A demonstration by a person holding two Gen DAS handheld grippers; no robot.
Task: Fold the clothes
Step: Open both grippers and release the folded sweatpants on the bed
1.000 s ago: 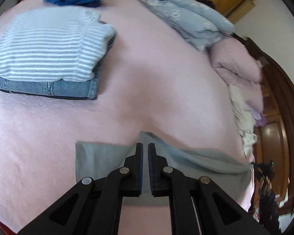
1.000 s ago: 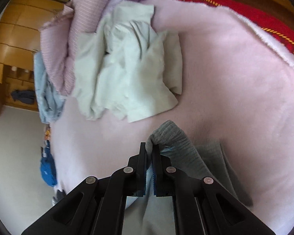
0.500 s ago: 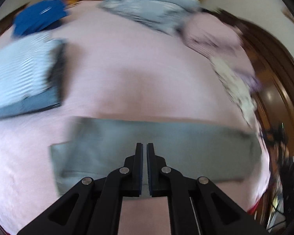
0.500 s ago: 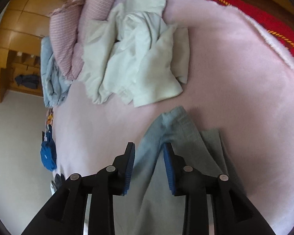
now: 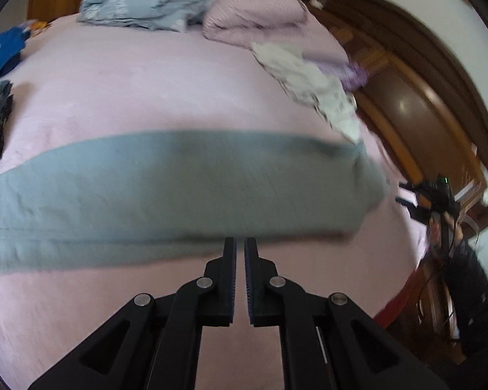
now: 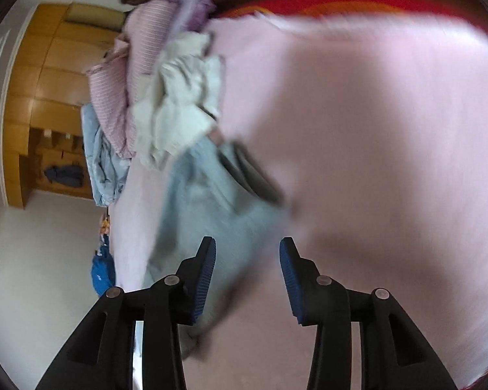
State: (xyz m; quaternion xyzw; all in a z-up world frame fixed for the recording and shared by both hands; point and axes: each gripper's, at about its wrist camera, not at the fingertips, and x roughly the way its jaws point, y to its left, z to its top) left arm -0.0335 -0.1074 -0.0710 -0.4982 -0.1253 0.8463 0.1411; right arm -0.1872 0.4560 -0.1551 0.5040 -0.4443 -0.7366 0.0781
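A pink blanket covers the wide bed, with a dark wooden headboard curving at 2 o'clock in the left wrist view and an orange wardrobe at 9 o'clock in the right. Across the blanket lies the grey garment, folded into one long flat band running from 9 to 3 o'clock. The left gripper sits at its near edge with jaws pressed nearly together and nothing visible between them. The right gripper hovers over one end of the same garment — its jaws have just been opening, stand moderately wide, and the cloth lies beneath them, not pinched. Unfolded laundry waits at 1 o'clock: a white crumpled shirt, a pink striped bundle and a pale blue heap. The lengthwise fold looks complete; the judgement is that the next move calls for taking one end of the band and carrying it over to the other — keeping edges square, since motion blur hides how neatly they lie.
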